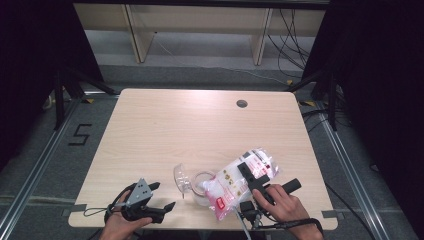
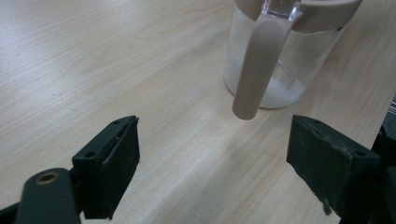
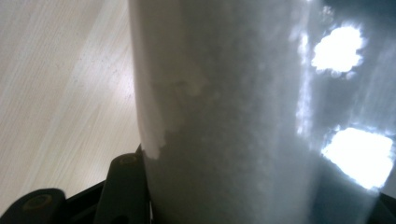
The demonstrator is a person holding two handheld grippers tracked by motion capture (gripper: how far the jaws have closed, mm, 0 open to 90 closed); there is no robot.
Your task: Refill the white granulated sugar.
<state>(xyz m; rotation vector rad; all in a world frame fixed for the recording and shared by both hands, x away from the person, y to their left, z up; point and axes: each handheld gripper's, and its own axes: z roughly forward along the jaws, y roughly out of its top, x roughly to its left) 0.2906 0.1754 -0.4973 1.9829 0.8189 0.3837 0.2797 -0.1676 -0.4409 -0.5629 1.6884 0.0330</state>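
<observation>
A clear plastic bag of white grains (image 1: 227, 186) with red print lies tilted over a glass pitcher (image 1: 198, 184) near the table's front edge. My right gripper (image 1: 242, 172) is shut on the bag, which sits pressed between the jaws in the right gripper view (image 3: 243, 116). The pitcher (image 2: 285, 56) has a beige rim and a beige handle (image 2: 254, 70), and a thin layer of white grains covers its bottom. My left gripper (image 1: 164, 195) is open to the left of the pitcher. Its jaws (image 2: 212, 163) hold nothing, and the handle stands just beyond them.
The wooden table (image 1: 165, 130) has a round cable hole (image 1: 242, 103) at the back right. Pale shelving (image 1: 200, 30) stands beyond the table's far edge. Dark stands and cables flank both sides.
</observation>
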